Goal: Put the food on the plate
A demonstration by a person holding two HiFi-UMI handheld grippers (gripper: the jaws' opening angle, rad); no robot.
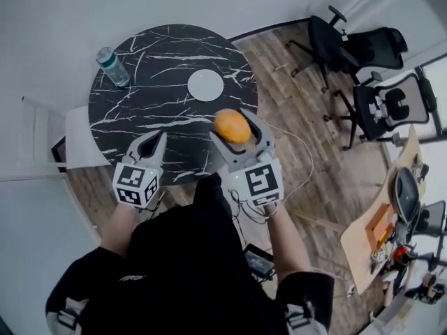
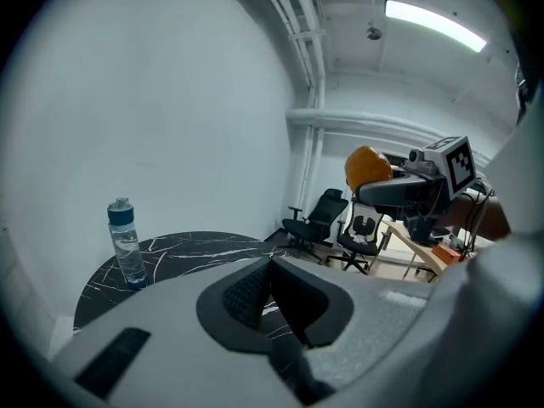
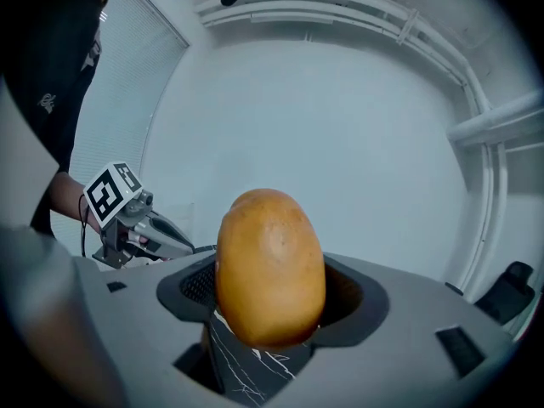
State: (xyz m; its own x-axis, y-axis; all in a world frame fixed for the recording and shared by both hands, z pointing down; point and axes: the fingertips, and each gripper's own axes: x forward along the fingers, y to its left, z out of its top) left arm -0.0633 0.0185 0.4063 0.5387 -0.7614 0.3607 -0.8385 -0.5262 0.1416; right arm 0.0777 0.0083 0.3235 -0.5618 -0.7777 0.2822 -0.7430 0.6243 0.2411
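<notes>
The food (image 3: 270, 266), an orange-brown oval, is clamped between the fingers of my right gripper (image 1: 235, 128), above the black marbled surface (image 1: 140, 110). Its lower end is hidden behind them. Only the head view shows the white plate (image 1: 205, 86), upper centre of the frame, apart from the food. The fingers of my left gripper (image 1: 160, 137) are pressed together, empty. Its view catches the bottle (image 2: 125, 243) at the left.

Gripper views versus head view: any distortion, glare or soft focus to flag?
Right gripper view: strong fisheye, dark corners, the orange food sharp in the right claw. Left gripper view: same fisheye, ceiling light blown out, left claw slightly soft. Head view: even light, marble table crisp.
</notes>
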